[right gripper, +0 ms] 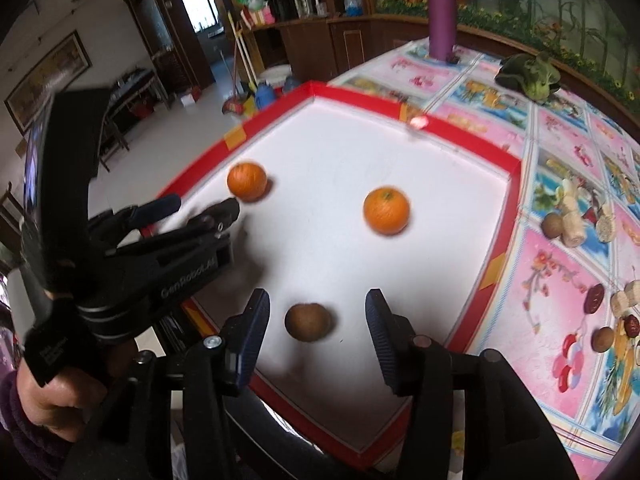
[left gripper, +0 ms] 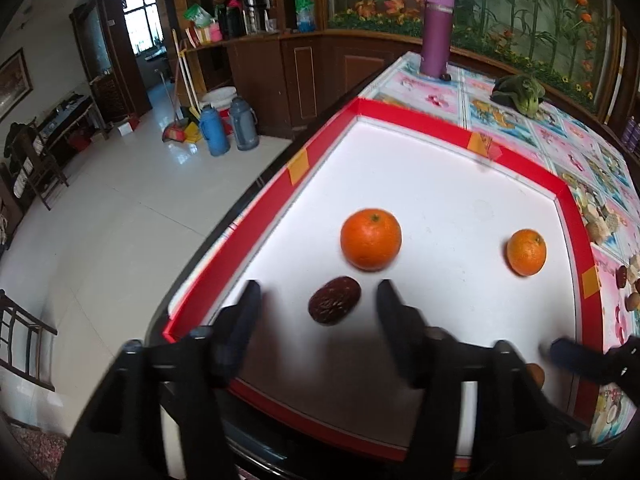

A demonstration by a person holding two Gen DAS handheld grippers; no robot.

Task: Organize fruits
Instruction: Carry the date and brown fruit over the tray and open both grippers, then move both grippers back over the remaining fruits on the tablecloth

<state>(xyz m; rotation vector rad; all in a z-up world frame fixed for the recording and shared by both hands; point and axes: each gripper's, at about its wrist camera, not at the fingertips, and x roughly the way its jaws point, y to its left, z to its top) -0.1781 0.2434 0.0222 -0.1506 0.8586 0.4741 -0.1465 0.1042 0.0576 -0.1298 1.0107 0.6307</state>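
A white tray with a red rim point(left gripper: 516, 164) point(right gripper: 508, 168) holds two oranges, a dark red date and a small brown round fruit. In the left wrist view my left gripper point(left gripper: 318, 292) is open, with the date point(left gripper: 334, 306) lying on the tray between its fingertips; one orange point(left gripper: 371, 239) lies just beyond it and the other orange point(left gripper: 526, 252) to the right. In the right wrist view my right gripper point(right gripper: 316, 304) is open around the brown fruit point(right gripper: 308, 322). The left gripper point(right gripper: 200, 208) shows at the left near an orange point(right gripper: 247, 181); the other orange point(right gripper: 386, 210) lies mid-tray.
The tray sits on a flowered tablecloth point(right gripper: 560, 264). Loose dates, brown fruits and pale pieces point(right gripper: 600, 312) lie on the cloth right of the tray. A purple bottle point(left gripper: 437, 30) and a leafy vegetable point(left gripper: 520, 94) stand at the far end. The table edge drops off to the left.
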